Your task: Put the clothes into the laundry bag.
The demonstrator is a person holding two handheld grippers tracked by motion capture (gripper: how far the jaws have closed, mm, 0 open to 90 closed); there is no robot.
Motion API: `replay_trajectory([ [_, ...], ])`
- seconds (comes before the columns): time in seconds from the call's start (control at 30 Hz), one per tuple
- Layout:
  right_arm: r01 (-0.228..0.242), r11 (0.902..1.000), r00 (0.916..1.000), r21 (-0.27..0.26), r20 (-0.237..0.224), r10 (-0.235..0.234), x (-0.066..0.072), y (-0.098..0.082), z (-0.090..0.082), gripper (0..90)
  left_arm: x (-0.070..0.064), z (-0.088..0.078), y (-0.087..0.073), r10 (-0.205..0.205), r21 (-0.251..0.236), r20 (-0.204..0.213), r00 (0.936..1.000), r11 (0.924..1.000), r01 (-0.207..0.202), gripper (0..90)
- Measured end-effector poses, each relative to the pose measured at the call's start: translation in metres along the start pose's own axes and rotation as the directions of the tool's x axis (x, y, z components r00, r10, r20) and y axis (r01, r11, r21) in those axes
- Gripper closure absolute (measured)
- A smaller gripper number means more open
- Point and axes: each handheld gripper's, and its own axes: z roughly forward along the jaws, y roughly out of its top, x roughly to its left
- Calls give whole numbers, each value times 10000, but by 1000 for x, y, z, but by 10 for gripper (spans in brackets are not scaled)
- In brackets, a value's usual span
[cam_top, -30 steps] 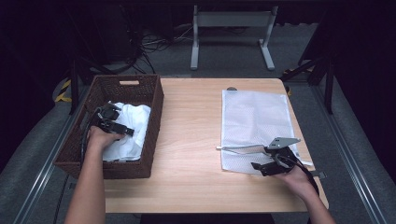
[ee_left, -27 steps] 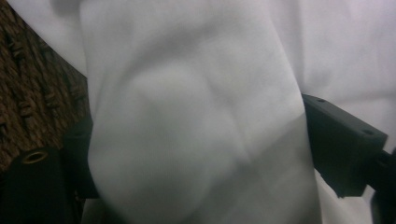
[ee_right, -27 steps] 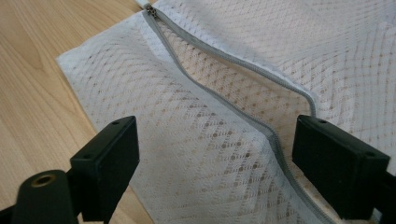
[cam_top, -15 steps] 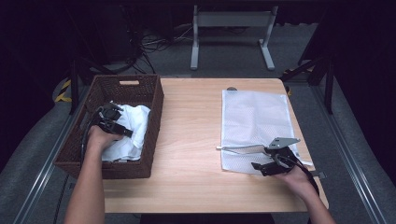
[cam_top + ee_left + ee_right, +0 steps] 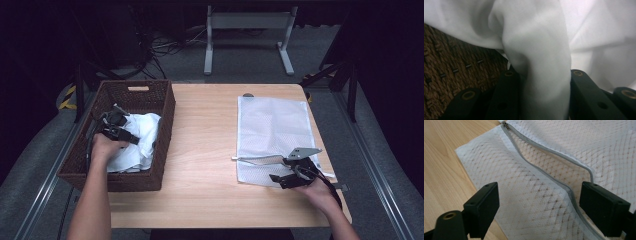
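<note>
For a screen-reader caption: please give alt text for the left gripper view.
A fold of white cloth runs between the left tongs, whose black jaws have just been closing and now press it on both sides. Brown wicker basket weave shows behind at the left.

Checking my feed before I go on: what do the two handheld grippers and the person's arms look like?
Both grippers are black. The left gripper has blocky jaws with brass-coloured rivets. The right gripper carries a grey three-cornered plate on top, and a black cable trails from it along the wrist. Its jaws end in flat rectangular pads. Both forearms are bare, with no sleeves in view.
</note>
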Motion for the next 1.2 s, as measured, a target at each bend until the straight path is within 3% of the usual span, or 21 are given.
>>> replay_trajectory([
  [0.2, 42, 10000, 10000, -14, -4, -42, -1, -1, 0, 169, -1, -21, 1, -36, -856, 6, 10000, 9963, 37, 733],
  [0.43, 39, 10000, 10000, -10, 28, -39, 0, -1, 0, 169, 3, -51, -4, -257, -1980, 434, 9987, 9796, 338, 733],
  [0.6, 28, 10000, 10000, -11, 23, -28, 0, 0, 0, 169, 2, -67, -7, -164, -2416, 608, 9980, 9699, 307, 733],
  [0.67, 49, 10000, 10000, 17, 26, -49, 0, 0, 1, 169, -2, -78, -7, -87, -2754, 718, 9974, 9609, 282, 733],
  [0.93, 34, 10000, 10000, -1, 20, -34, 1, 0, 1, 169, -15, -107, -6, 221, -3357, 567, 9981, 9420, -17, 733],
  [1.2, 14, 10000, 10000, -27, 14, -14, 1, 0, 0, 168, -40, -138, 2, 820, -4016, 635, 9946, 9145, -498, 734],
])
